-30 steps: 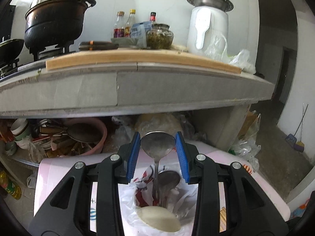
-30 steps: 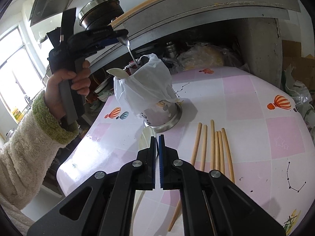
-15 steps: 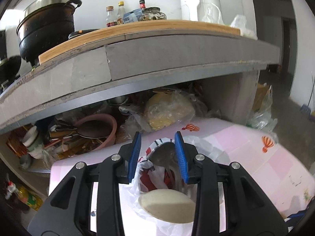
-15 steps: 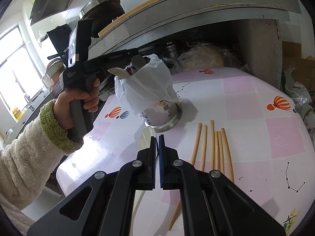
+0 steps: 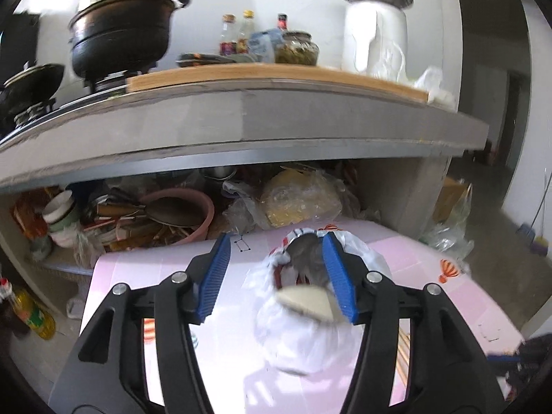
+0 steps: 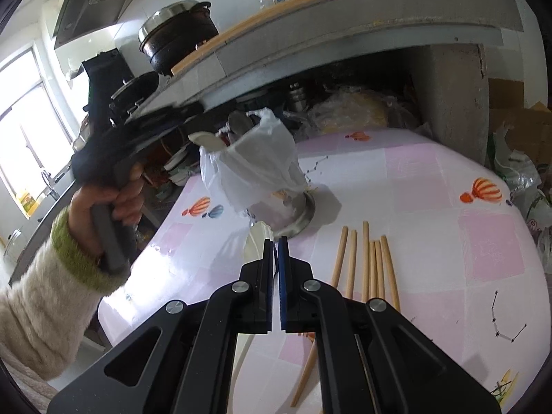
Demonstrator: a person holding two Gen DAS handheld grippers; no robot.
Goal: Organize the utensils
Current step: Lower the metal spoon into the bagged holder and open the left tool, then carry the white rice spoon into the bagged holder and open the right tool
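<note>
A metal utensil holder [image 6: 286, 207] lined with a white plastic bag [image 6: 255, 162] stands on the pink table [image 6: 431, 207]. A metal spoon [image 5: 305, 248] and a cream spoon [image 5: 307, 302] stick out of it. My left gripper [image 5: 277, 276] is open and empty, its blue pads either side of the holder's top; it also shows in the right wrist view [image 6: 172, 120]. My right gripper [image 6: 275, 241] is shut on a white spoon [image 6: 257, 241] low over the table, in front of the holder. Several wooden chopsticks [image 6: 372, 258] lie on the table to its right.
A grey counter [image 5: 241, 117] overhangs the table's far side, with a black pot [image 5: 120, 38], bottles and a white appliance [image 5: 372, 41] on top. Under it sit a pink basin [image 5: 186, 214], bowls and plastic bags [image 5: 300, 200]. The person's left arm [image 6: 51, 276] is at left.
My left gripper let go of the metal spoon into the holder, opened wide and pulled back to the left. My right gripper has stayed shut in place.
</note>
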